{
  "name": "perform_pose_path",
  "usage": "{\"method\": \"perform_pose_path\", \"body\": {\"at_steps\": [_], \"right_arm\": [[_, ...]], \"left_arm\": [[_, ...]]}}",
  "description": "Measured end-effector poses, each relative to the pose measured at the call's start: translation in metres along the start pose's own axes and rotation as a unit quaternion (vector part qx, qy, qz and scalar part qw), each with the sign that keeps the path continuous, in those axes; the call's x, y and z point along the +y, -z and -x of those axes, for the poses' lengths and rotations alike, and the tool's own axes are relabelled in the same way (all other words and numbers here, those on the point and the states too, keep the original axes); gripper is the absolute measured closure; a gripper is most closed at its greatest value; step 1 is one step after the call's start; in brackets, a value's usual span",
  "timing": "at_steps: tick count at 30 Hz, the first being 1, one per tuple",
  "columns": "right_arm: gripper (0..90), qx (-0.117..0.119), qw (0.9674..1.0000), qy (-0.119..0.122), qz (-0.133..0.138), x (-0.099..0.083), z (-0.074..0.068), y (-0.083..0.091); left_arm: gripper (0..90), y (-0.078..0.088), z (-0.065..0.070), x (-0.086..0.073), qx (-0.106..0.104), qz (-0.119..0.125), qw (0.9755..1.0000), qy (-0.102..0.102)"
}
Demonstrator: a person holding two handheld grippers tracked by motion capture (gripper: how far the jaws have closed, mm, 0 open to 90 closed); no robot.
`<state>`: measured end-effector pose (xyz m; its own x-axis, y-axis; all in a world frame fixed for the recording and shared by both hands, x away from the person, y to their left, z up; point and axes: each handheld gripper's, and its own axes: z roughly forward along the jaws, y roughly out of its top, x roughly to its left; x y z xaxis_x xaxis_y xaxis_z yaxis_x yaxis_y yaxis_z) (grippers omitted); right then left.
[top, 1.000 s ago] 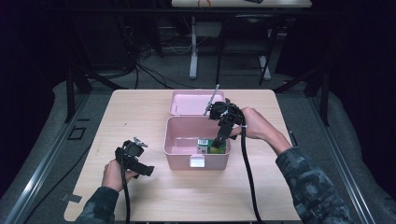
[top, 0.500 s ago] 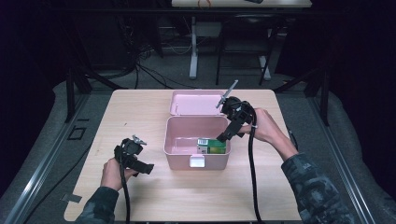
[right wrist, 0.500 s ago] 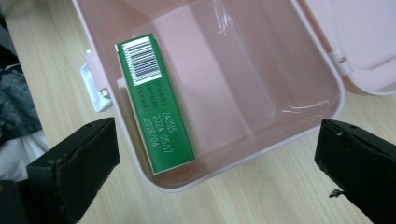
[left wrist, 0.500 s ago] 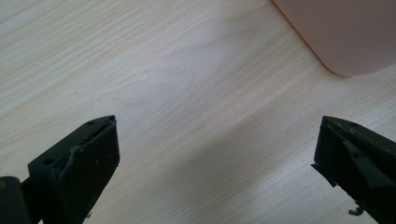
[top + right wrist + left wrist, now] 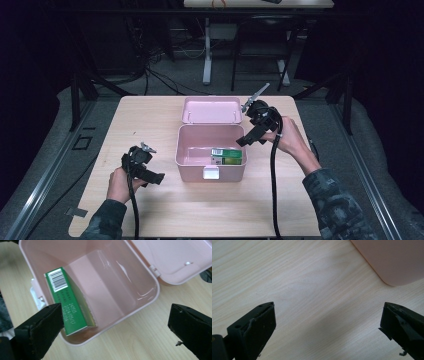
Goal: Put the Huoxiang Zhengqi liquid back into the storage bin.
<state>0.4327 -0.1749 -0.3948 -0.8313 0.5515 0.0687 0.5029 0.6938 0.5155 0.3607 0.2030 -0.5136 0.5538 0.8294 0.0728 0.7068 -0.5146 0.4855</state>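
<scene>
Wooden table (image 5: pixel 150 120) mid-frame: light, stiff green carton (image 5: pixel 68 302) lies boxed; both grippers (image 5: pixel 248 139) (image 5: pixel 152 178) gape empty; pinch its long flat sides.

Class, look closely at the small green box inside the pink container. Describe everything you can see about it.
The small green cardboard box is a slim rectangular carton, apparently closed. One white end panel carries a black barcode, and pale small print runs along a green side. It lies on its side in the open pink plastic container, against the front wall that bears the white latch. It touches only the container's floor and wall. The right claw is open above the container's rim, not touching it.
</scene>
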Motion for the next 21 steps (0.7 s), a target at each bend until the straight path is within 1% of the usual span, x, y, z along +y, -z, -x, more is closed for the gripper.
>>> {"method": "perform_pose_path", "body": {"at_steps": [2, 5, 9, 13, 15, 16, 21], "right_arm": [[0.0, 0.0, 1.0, -0.004, 0.005, -0.001, 0.003, 0.0], [0.1, -0.004, 0.9998, -0.016, 0.015, -0.003, 0.008, -0.001], [0.4, -0.01, 0.9994, -0.024, 0.024, -0.004, 0.012, -0.002], [0.7, -0.012, 0.9991, -0.031, 0.026, -0.004, 0.015, -0.004], [0.9, -0.016, 0.9989, -0.034, 0.028, -0.005, 0.017, -0.004], [1.0, -0.014, 0.9987, -0.039, 0.028, -0.005, 0.018, -0.004], [1.1, -0.015, 0.9985, -0.043, 0.031, -0.006, 0.021, -0.006]], "left_arm": [[0.3, 0.002, -0.001, 0.002, -0.002, 0.001, 1.0, 0.002], [0.3, 0.005, -0.002, 0.005, -0.004, 0.005, 1.0, 0.003], [0.3, 0.01, -0.002, 0.013, -0.014, 0.018, 0.9997, 0.006], [0.3, 0.011, -0.001, 0.019, -0.022, 0.019, 0.9996, 0.004], [0.3, 0.012, 0.0, 0.021, -0.023, 0.021, 0.9995, 0.002], [0.4, 0.013, 0.0, 0.022, -0.026, 0.022, 0.9994, 0.005], [0.6, 0.019, 0.001, 0.028, -0.028, 0.029, 0.9992, 0.005]]}}
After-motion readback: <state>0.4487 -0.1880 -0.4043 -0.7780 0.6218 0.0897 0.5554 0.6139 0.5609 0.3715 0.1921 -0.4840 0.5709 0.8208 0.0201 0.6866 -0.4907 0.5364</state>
